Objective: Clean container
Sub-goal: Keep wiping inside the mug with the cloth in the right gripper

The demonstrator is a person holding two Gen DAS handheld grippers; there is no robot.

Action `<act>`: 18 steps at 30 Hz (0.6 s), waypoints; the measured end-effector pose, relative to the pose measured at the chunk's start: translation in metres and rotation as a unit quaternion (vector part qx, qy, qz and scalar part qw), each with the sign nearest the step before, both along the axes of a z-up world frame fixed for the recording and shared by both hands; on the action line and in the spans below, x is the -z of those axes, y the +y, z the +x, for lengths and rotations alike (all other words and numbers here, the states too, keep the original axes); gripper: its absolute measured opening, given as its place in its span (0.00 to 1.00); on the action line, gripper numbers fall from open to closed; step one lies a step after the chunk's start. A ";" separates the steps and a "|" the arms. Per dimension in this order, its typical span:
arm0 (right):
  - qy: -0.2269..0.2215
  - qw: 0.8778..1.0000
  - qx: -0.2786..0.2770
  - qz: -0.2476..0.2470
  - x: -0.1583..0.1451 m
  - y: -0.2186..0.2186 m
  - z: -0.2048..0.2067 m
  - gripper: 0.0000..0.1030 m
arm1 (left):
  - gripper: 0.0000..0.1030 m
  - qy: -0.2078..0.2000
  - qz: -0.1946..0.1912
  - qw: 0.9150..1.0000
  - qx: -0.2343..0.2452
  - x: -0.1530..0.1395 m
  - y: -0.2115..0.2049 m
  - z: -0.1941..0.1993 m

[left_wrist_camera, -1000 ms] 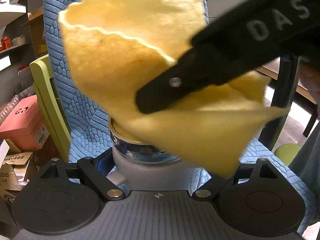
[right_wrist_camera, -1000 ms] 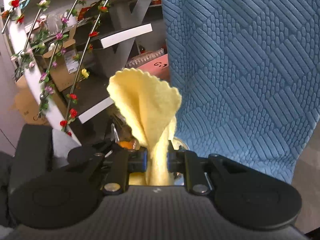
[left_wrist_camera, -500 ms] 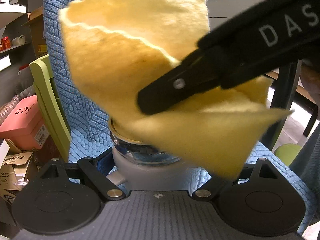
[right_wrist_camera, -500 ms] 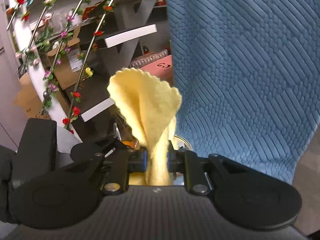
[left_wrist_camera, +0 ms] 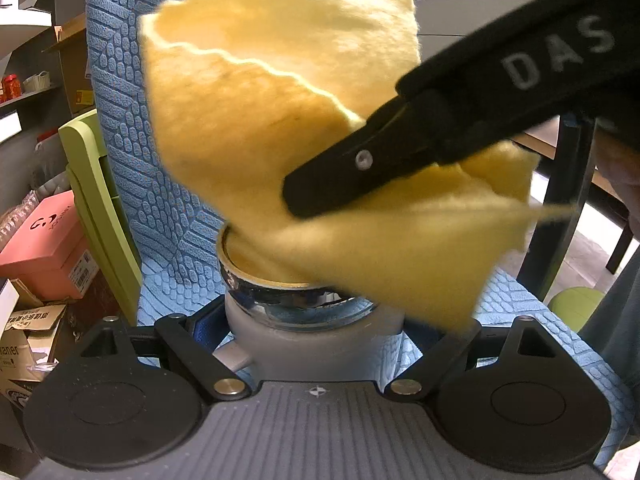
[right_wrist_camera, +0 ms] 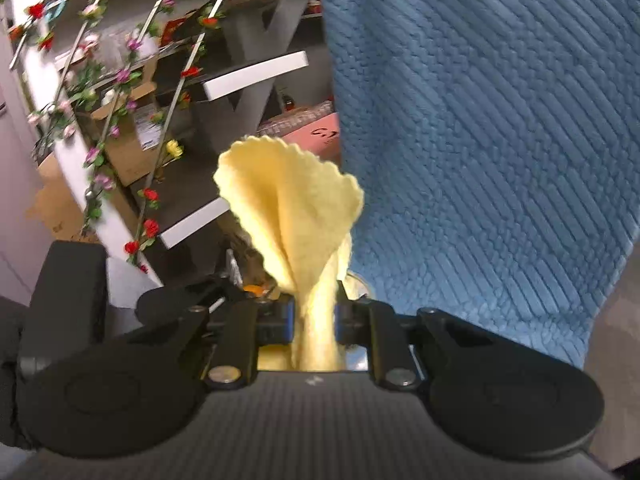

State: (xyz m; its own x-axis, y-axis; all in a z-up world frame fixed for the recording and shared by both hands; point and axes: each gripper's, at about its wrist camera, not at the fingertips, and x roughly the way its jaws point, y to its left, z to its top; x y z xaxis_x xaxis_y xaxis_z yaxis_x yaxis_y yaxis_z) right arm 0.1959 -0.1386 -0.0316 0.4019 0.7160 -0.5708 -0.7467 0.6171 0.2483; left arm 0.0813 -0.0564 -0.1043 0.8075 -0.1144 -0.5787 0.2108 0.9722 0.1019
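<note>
My left gripper (left_wrist_camera: 316, 332) is shut on a grey container (left_wrist_camera: 316, 340) with a shiny metal rim (left_wrist_camera: 256, 284), held upright close to the camera. A yellow cloth (left_wrist_camera: 260, 128) hangs over its mouth, its lower part pushed inside. My right gripper (right_wrist_camera: 316, 320) is shut on the yellow cloth (right_wrist_camera: 292, 208), which fans out above its jaws. In the left wrist view the right gripper's black finger (left_wrist_camera: 360, 168) comes in from the upper right and pinches the cloth above the container. A bit of the metal rim (right_wrist_camera: 356, 284) shows behind the right jaws.
A blue textured cover (left_wrist_camera: 132, 128) drapes a chair behind the container and fills the right of the right wrist view (right_wrist_camera: 480, 140). A pink box (left_wrist_camera: 44, 236) and cardboard boxes sit low left. Shelves with flower garlands (right_wrist_camera: 120, 80) stand at left. A dark table leg (left_wrist_camera: 568, 200) is at right.
The right gripper with the cloth has shifted slightly right and up over the container; the cloth's folds have moved a little. The left gripper and container stay put.
</note>
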 end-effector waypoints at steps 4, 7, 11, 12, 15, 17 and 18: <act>-0.012 1.000 0.013 0.009 0.005 0.006 0.005 0.17 | 0.89 -0.001 0.002 1.000 -0.001 0.000 0.001 0.001; -0.018 1.000 0.001 0.007 0.004 0.010 0.002 0.17 | 0.89 0.000 0.001 1.000 -0.001 0.000 0.002 0.003; -0.038 0.999 -0.019 -0.010 0.001 0.008 -0.008 0.17 | 0.89 0.000 0.001 1.000 -0.001 -0.001 0.001 0.002; -0.033 0.999 -0.010 -0.008 0.001 0.005 -0.006 0.17 | 0.89 0.000 0.001 1.000 -0.001 -0.002 0.001 0.002; -0.031 0.999 0.010 -0.005 0.003 0.003 0.001 0.17 | 0.89 0.000 0.002 1.000 -0.002 -0.001 -0.002 0.003; -0.032 0.999 0.015 -0.003 0.004 0.005 0.004 0.17 | 0.89 0.000 0.004 1.000 -0.005 0.000 -0.009 0.002; -0.030 0.999 0.010 0.000 0.005 0.007 0.004 0.17 | 0.89 -0.001 0.004 1.000 -0.005 0.000 -0.010 0.001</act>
